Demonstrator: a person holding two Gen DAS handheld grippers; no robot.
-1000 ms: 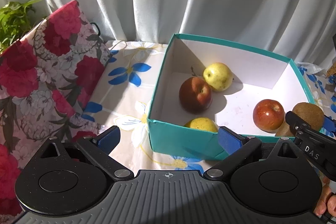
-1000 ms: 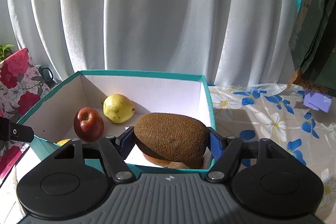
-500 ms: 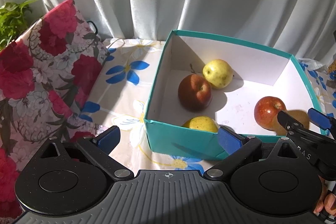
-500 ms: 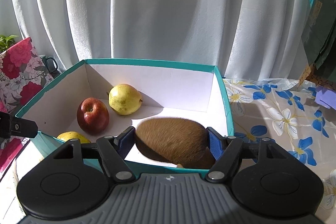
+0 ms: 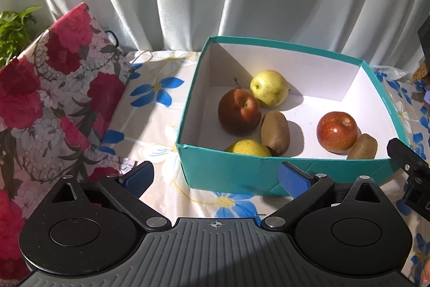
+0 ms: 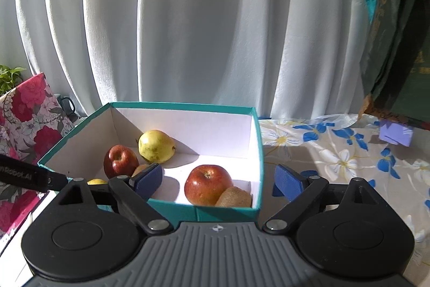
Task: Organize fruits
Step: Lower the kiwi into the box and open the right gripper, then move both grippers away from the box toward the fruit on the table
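Teal box [image 5: 231, 174]: open-topped, white inside, standing on the flowered tablecloth [image 5: 158, 109]; its near wall lies just ahead of both grippers.
Left gripper [image 5: 215, 176]: tilted steeply down toward the cloth in front of the box's near-left corner; jaws spread wide, nothing between them, blue pads [image 5: 138, 176] bare.
Right gripper [image 6: 219, 179]: angled gently down at the box's near-right corner; jaws opening, with no fruit between the pads, the left pad over the box interior and the right pad outside the right wall.
Dark red apple [image 5: 238, 113]: far-left part of the box, ahead of the left gripper, touching the pear behind it.
Bright red apple [image 6: 208, 184]: near-right part of the box, just ahead of the right gripper and between its pads in that view.
Yellow pear [image 5: 268, 88]: farthest back, well beyond both grippers.
Second yellow fruit [image 5: 248, 147]: against the near wall, partly hidden by it.
Larger kiwi [image 5: 275, 132]: beside the dark red apple, mid-box.
Smaller kiwi [image 6: 233, 197]: near-right corner, touching the bright red apple, closest to the right gripper.
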